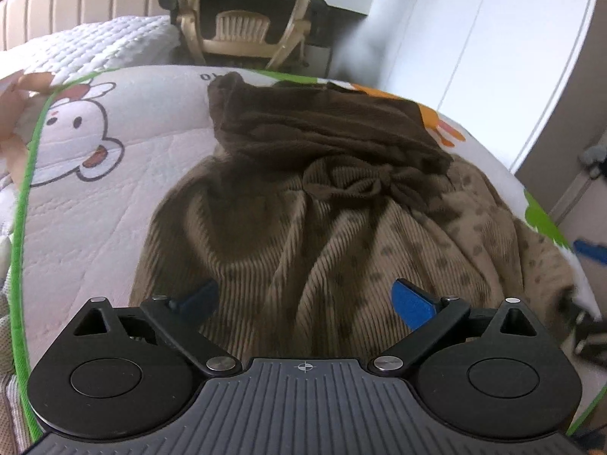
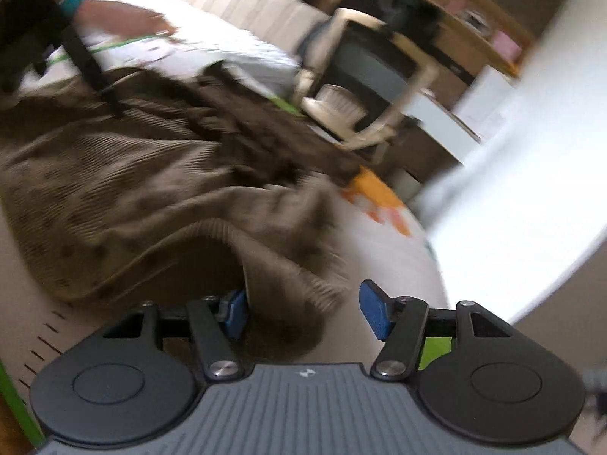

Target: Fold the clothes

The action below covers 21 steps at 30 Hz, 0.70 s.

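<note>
Brown dress lies spread on the cartoon quilt, dark top half at the far end w/ a bow at the waist, ribbed tan skirt fanning toward me. Not folded yet, so I judge this is the start: getting a grip on the hem.

My left claw hangs over the near middle of the skirt, jaws wide apart, nothing in them. My right claw is at the skirt's right near corner, jaws also apart; cloth sits between them, close by the left pad, but not pinched. Right view is blurred, so exact contact I can't tell.

Next, I reckon: close right on that corner, drop left onto the hem, then lift both edges toward the far end.
</note>
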Motion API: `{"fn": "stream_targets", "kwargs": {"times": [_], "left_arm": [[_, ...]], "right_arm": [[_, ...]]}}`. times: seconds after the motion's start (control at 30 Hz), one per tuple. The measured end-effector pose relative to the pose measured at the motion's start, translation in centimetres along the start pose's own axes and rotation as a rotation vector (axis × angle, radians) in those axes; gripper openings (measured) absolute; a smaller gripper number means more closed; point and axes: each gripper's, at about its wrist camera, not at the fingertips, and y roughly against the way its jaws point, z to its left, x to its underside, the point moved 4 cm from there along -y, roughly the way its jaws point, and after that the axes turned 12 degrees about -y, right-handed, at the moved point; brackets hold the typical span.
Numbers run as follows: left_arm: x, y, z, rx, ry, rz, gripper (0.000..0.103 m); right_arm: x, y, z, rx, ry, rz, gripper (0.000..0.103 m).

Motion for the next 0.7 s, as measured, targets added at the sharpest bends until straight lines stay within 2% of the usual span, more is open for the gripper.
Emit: {"fn": "stream_targets", "kwargs": {"times": [0.07, 0.13, 0.17, 0.27, 0.37, 0.47, 0.57, 0.63, 0.7], "left_arm": [[0.3, -0.3, 0.0, 0.007, -0.002, 0.016, 0.1], [0.7, -0.8, 0.0, 0.01, 0.0, 0.029, 0.101], [1.0, -0.9, 0.2, 0.011, 0.002, 0.03, 0.101], [1.5, -0.8, 0.4, 0.005, -0.011, 0.018, 0.101], [1.8, -0.5, 0.4, 0.009, -0.021, 0.017, 0.102], [2.1, -0.3, 0.2, 0.013, -0.039, 0.016, 0.103], [2.0, -0.2, 0.2, 0.028, -0.036, 0.028, 0.103], [1.4, -0.1, 0.7, 0.085, 0.006, 0.049, 0.103], [0.1, 0.0, 1.6, 0.18, 0.083, 0.06, 0.103]], "right_arm": [[0.5, 1.4, -2.5, 0.081, -0.046, -0.003, 0.06], [1.5, 2.7, -4.9, 0.102, -0.101, 0.023, 0.06], [2.2, 3.3, -6.0, 0.089, -0.133, 0.044, 0.061], [4.2, 5.0, -8.2, -0.047, -0.209, 0.112, 0.065], [5.1, 6.2, -9.6, -0.129, -0.246, 0.129, 0.066], [3.4, 6.8, -9.9, -0.174, -0.297, 0.052, 0.066], [0.6, 5.4, -8.4, -0.254, -0.315, -0.002, 0.066], [-1.7, 3.4, -6.9, -0.295, -0.307, 0.002, 0.067], [-4.3, 1.0, -6.1, -0.345, -0.315, 0.022, 0.067]]}}
